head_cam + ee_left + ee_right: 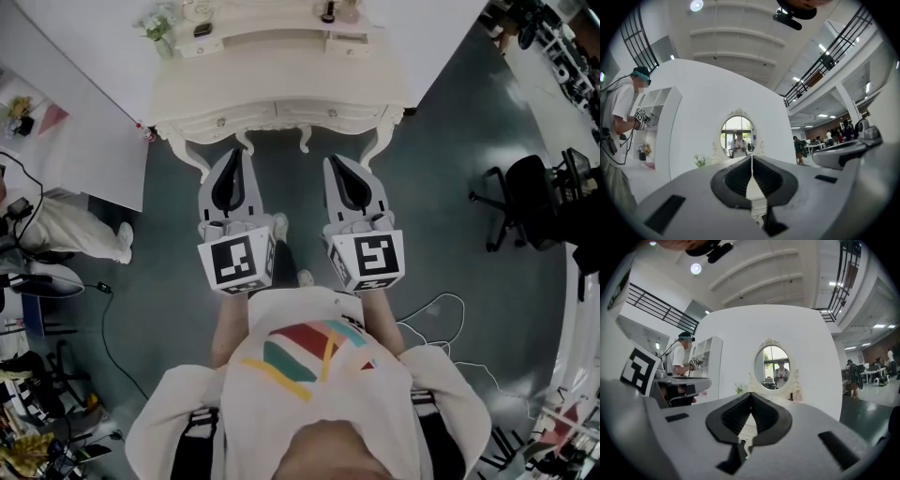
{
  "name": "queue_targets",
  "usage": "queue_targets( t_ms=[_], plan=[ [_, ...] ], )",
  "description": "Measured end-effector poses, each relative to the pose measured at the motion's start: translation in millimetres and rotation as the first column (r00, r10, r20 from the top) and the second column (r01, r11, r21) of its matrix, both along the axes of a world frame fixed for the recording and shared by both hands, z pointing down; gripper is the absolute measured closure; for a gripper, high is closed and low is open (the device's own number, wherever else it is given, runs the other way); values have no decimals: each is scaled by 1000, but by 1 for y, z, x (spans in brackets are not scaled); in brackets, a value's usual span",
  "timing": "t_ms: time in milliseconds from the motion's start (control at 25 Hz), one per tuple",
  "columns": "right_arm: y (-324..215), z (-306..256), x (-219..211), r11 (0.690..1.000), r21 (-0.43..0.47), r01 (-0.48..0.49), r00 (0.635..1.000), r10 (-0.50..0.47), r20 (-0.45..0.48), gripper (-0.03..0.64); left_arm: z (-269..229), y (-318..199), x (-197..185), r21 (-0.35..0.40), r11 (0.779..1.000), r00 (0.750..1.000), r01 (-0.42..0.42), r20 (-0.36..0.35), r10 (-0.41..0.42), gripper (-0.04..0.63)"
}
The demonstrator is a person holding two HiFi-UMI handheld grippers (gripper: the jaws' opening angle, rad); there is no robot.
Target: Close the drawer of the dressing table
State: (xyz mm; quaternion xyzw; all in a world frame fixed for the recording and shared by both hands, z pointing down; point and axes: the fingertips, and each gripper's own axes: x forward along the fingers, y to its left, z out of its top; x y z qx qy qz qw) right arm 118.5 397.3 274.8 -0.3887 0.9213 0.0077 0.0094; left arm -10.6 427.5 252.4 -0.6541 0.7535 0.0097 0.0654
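Bright, even light is cast by ceiling lamps point(696, 5), one of which is seen as a glaring round spot in each gripper view. The white wall point(740, 333) is nearly washed out. In the head view the floor point(450, 169) is rendered duller, with a pale sheen and only soft shadows. Straight lines are bent by the wide lenses, and the corners of the gripper views are blacked out.

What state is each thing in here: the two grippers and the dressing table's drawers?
left gripper: shut, nothing between its jaws, apart from the table.
right gripper: shut, empty, apart from the table.
dressing table drawers: fronts look flush in the head view, none visibly pulled out.
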Motion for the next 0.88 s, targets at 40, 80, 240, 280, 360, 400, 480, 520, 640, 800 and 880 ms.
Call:
queue_targets(
  t_ms=[40,80,240,280,360,400,480,520,640,800,880],
  plan=[
    [-2,0,2,1000,0,-2,1000,2,4,617,-1,-2,0,5,1000,1000,-1,4,1,586],
    [-5,0,3,1000,2,-4,1000,4,8,617,-2,-4,0,10,1000,1000,-1,8,1,586],
    [-19,2,-1,1000,7,-7,1000,7,17,617,-2,-17,-7,25,1000,1000,-3,18,3,586],
    [-22,1,-3,1000,9,-7,1000,7,18,617,-2,-21,-11,29,1000,1000,-4,16,3,586],
    [-30,-1,-5,1000,20,-10,1000,9,21,617,-3,-32,-16,38,999,1000,-6,15,5,586],
    [-36,-2,-6,1000,27,-13,1000,13,23,617,-4,-38,-19,43,999,1000,-9,15,8,586],
    [-48,-4,-8,999,37,-25,999,24,25,617,-6,-53,-22,54,998,1000,-19,14,18,586],
    [-55,-4,-9,999,41,-31,999,30,23,617,-8,-61,-23,59,998,1000,-26,13,25,586],
    [-80,-4,-18,998,44,-44,999,44,15,617,-9,-88,-28,66,997,999,-44,15,43,586],
    [-115,0,-36,998,36,-54,999,53,6,617,-4,-124,-43,53,997,998,-56,8,55,586],
    [-136,1,-47,997,38,-67,998,67,-4,617,-1,-145,-55,47,997,998,-55,-7,56,586]
  ],
)
